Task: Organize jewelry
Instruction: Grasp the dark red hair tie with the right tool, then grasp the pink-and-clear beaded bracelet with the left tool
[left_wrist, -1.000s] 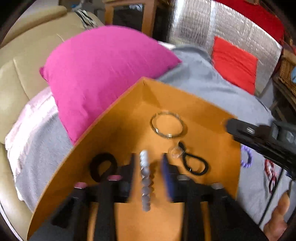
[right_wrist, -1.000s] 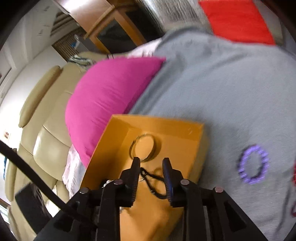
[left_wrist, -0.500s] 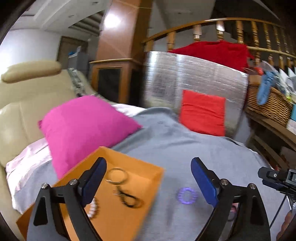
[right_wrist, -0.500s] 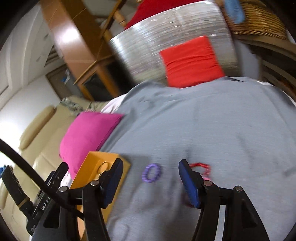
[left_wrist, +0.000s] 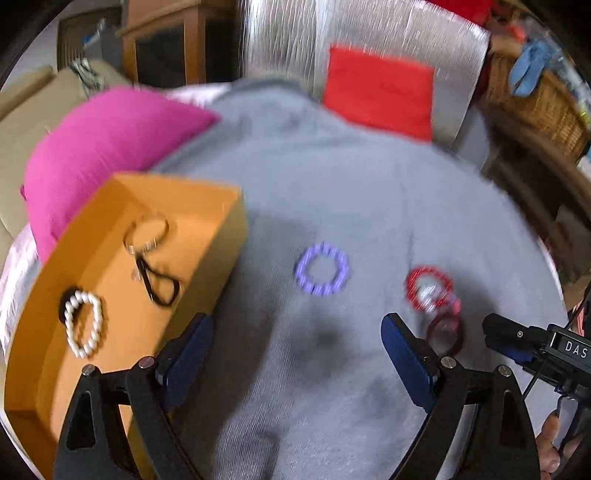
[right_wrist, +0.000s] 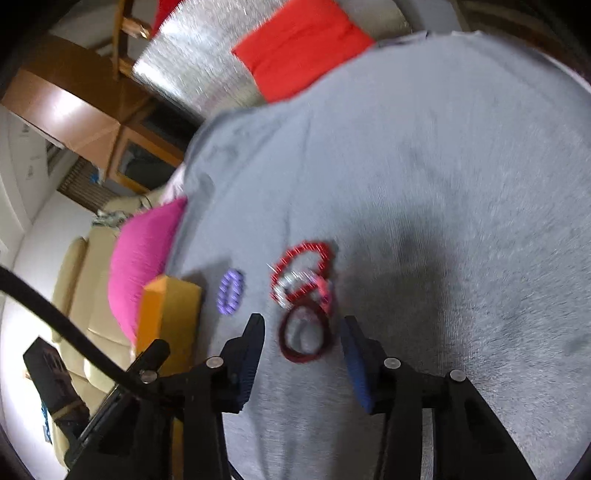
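A grey blanket (left_wrist: 369, 192) carries everything. On it sit an orange box (left_wrist: 207, 243), a purple bracelet (left_wrist: 322, 268), tangled red bracelets (right_wrist: 303, 273) and a pink cushion (left_wrist: 103, 140).

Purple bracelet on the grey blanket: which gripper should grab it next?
Probably the left. The left gripper is open and empty, with the purple bracelet straight ahead between its fingers. The right gripper is lined up on the dark red band instead.
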